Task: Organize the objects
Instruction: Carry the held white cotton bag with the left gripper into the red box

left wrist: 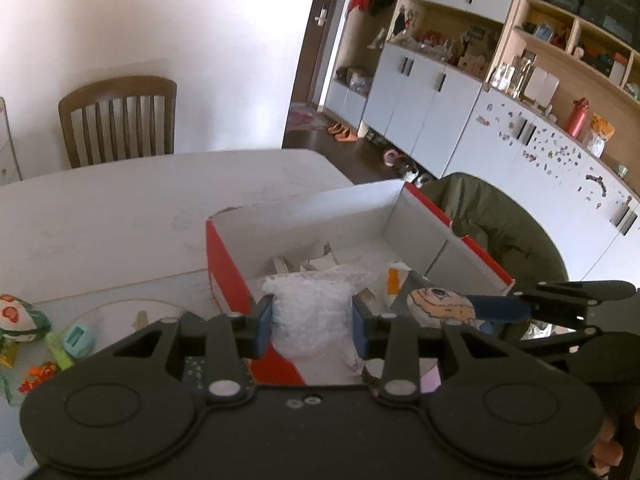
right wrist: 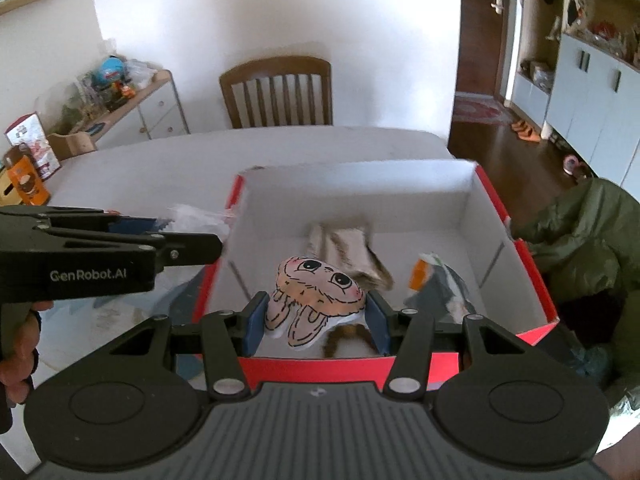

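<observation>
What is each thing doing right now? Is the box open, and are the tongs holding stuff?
Red box: open, on the table, things lying inside.
Left tongs: shut on the clear plastic bag, over the box.
Right tongs: shut on the bunny toy, over the box.
Beige cloth: lying in the box, blurred.
Green jacket: draped beside the box.
Wooden chair: standing behind the table.

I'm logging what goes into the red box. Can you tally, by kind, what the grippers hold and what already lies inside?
Held by a gripper: 2, a clear bag in the left gripper and a bunny toy in the right gripper.
Cloth pieces in the box: 1, beige.
Packets in the box: 1, orange and grey.
Total: 4
</observation>
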Demonstrator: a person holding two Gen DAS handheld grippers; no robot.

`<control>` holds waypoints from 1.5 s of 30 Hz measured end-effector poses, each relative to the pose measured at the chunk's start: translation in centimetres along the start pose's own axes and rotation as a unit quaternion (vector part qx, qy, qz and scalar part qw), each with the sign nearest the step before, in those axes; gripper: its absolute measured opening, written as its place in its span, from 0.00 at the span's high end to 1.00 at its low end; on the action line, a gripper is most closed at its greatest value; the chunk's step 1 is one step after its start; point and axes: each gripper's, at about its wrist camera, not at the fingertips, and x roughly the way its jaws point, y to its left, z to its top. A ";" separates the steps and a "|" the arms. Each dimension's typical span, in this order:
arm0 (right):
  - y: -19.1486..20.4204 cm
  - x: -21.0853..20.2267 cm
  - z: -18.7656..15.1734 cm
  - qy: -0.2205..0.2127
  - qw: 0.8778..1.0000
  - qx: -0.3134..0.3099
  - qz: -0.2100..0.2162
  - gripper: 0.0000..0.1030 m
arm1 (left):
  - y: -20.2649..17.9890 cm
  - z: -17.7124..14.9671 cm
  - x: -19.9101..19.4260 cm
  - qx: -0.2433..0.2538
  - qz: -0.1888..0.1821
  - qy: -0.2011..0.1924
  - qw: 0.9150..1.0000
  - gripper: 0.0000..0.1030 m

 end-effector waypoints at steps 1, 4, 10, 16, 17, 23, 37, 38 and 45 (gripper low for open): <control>-0.5 0.4 0.1 0.004 1.000 0.001 -0.004 0.50 | -0.2 0.2 0.6 0.001 0.002 0.003 1.000 0.64; -1.5 1.2 0.2 0.009 1.000 -0.002 -0.009 0.50 | -0.6 0.7 1.9 0.004 0.008 0.010 1.000 0.64; -3.1 3.2 0.5 0.028 1.000 -0.004 -0.011 0.50 | -1.4 2.3 4.2 0.021 0.007 0.023 0.999 0.64; -3.7 6.0 0.7 0.056 0.998 -0.016 -0.002 0.50 | -2.4 3.6 7.3 0.039 0.000 0.050 0.998 0.64; -3.7 6.4 0.7 0.061 0.998 -0.017 -0.003 0.50 | -2.5 3.7 7.8 0.041 0.001 0.053 0.998 0.64; -4.0 8.6 0.3 0.087 0.996 -0.028 -0.003 0.50 | -3.1 4.8 10.6 0.051 0.000 0.074 0.996 0.64; -3.6 10.4 -0.5 0.112 0.992 -0.060 -0.009 0.50 | -5.4 5.3 16.6 0.074 -0.011 0.127 0.989 0.64; -3.5 10.5 -0.5 0.112 0.992 -0.063 -0.009 0.50 | -5.5 5.2 17.0 0.074 -0.012 0.133 0.988 0.64; -3.2 10.2 -0.6 0.109 0.991 -0.071 -0.011 0.49 | -6.1 5.2 18.8 0.085 -0.013 0.157 0.984 0.63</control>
